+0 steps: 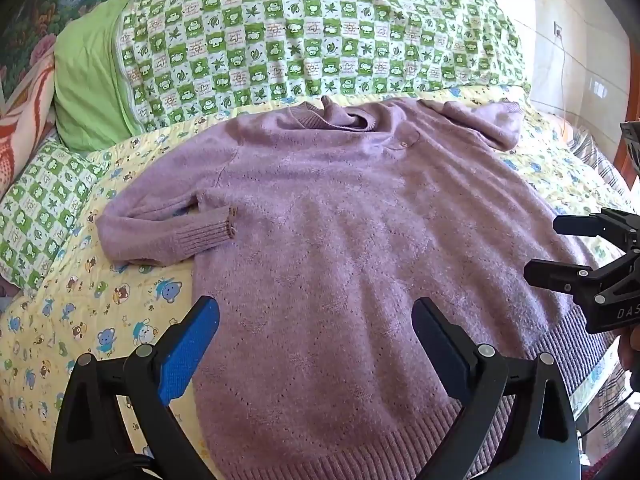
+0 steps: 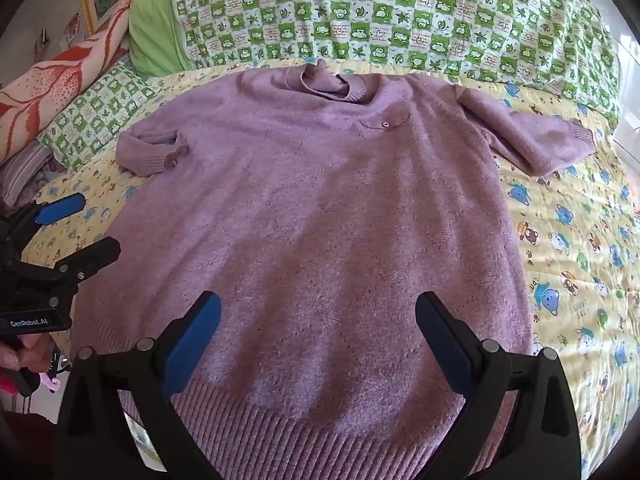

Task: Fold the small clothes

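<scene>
Flat on the bed [image 2: 568, 240] lies the purple sweater [image 2: 320, 220], collar toward the far edge by the green checked quilt [image 2: 380, 12], ribbed hem at the near edge. Both the left gripper [image 1: 316, 344] and right gripper [image 2: 318, 340] hover over the hem, jaws wide apart, holding nothing.

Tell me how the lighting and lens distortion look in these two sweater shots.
Left wrist view: soft daylight, faint shadows across the purple sweater, glare on the wall at upper right, fisheye bending the edges. Right wrist view: a darker shadow band across the sweater, black corners.
</scene>
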`<state>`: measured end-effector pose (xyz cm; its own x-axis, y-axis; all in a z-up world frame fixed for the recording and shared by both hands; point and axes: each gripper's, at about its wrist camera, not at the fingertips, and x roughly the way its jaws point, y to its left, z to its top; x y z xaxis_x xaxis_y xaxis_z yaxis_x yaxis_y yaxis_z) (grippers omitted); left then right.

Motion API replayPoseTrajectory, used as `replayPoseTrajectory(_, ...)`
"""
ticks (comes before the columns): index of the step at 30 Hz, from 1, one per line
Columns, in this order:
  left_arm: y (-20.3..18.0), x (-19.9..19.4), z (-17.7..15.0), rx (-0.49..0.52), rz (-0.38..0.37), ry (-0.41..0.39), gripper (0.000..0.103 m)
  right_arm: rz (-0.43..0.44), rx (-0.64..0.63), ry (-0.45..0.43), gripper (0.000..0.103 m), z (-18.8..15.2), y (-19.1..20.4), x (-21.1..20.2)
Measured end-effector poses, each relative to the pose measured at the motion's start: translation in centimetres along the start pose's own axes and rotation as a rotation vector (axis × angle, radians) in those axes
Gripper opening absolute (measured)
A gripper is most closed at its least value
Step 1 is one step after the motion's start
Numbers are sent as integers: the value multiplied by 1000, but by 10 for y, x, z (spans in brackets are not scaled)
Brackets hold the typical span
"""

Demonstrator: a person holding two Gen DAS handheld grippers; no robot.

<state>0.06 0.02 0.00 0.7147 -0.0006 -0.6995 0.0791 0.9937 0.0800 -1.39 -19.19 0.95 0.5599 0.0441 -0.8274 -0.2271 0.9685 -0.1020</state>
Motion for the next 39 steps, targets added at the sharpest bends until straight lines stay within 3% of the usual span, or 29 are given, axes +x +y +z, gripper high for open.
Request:
replayPoseTrajectory(19,2,7,-1,1,0,2,98,7,4,4,98,2,1,2)
replayPoseTrajectory(29,-3,13,6,-11,-3,54,98,10,4,5,98,2,1,2)
replayPoseTrajectory(30,-3,12,6,-14,-3,24,98,11,4,6,98,2,2,2)
replayPoseTrajectory(36,-5,13,7,-10,-3,50,98,18,7,9,98,9,-2,5)
replayPoseTrajectory(39,-6,14,9,-17,-11,13,98,25,14,12,98,11,-5,5)
